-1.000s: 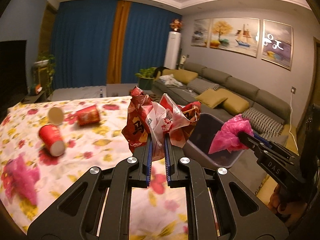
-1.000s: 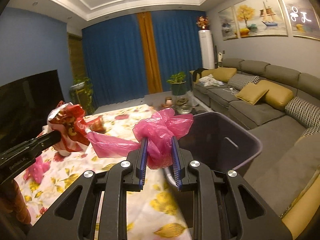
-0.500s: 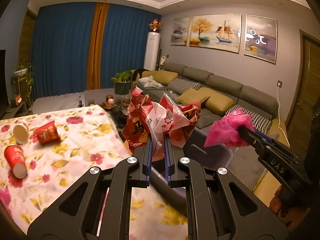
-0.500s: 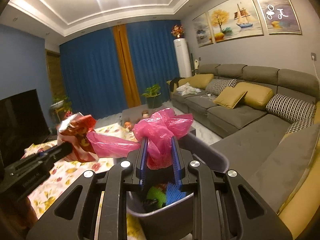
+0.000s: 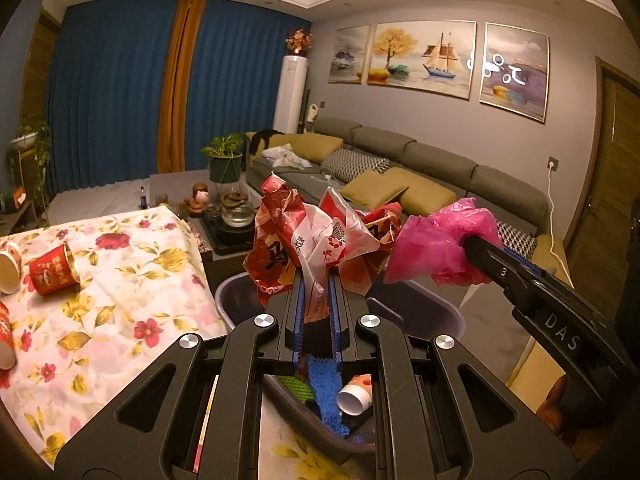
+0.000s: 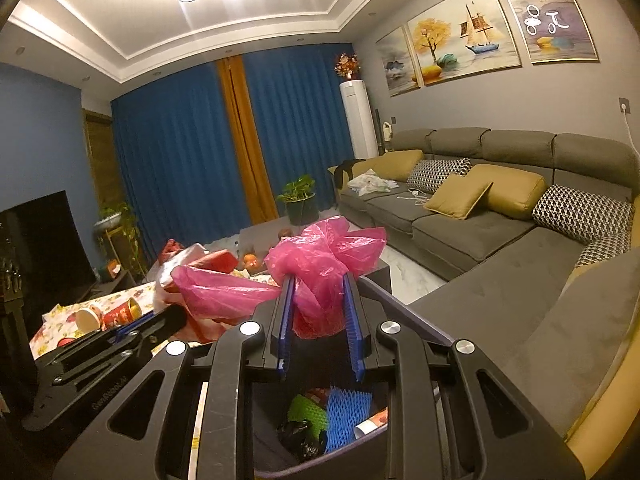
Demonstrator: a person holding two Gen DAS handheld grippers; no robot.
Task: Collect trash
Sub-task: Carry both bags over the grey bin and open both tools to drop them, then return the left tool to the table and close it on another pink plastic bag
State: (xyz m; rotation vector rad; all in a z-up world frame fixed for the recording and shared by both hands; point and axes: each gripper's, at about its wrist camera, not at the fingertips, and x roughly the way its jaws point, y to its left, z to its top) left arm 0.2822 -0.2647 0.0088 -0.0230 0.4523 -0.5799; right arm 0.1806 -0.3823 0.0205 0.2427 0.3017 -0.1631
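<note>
My left gripper (image 5: 316,280) is shut on a crumpled red and white plastic bag (image 5: 304,244) and holds it above a dark bin (image 5: 436,308). My right gripper (image 6: 318,292) is shut on a pink plastic bag (image 6: 324,260), also over the bin (image 6: 404,304). In the left wrist view the right gripper (image 5: 476,248) comes in from the right with the pink bag (image 5: 432,240) at its tip. Inside the bin lie blue foam netting (image 6: 344,412), green netting (image 6: 306,412) and a paper cup (image 5: 354,398).
A table with a flowered cloth (image 5: 120,300) stands left of the bin, with red paper cups (image 5: 54,268) lying on it. A grey sofa (image 6: 500,240) with cushions runs along the right. A low tea table (image 5: 228,220) and a potted plant (image 5: 226,160) stand behind.
Both grippers have swung right, from over the flowered table to above the bin, still gripping their bags. The bin's contents now show beneath the fingers.
</note>
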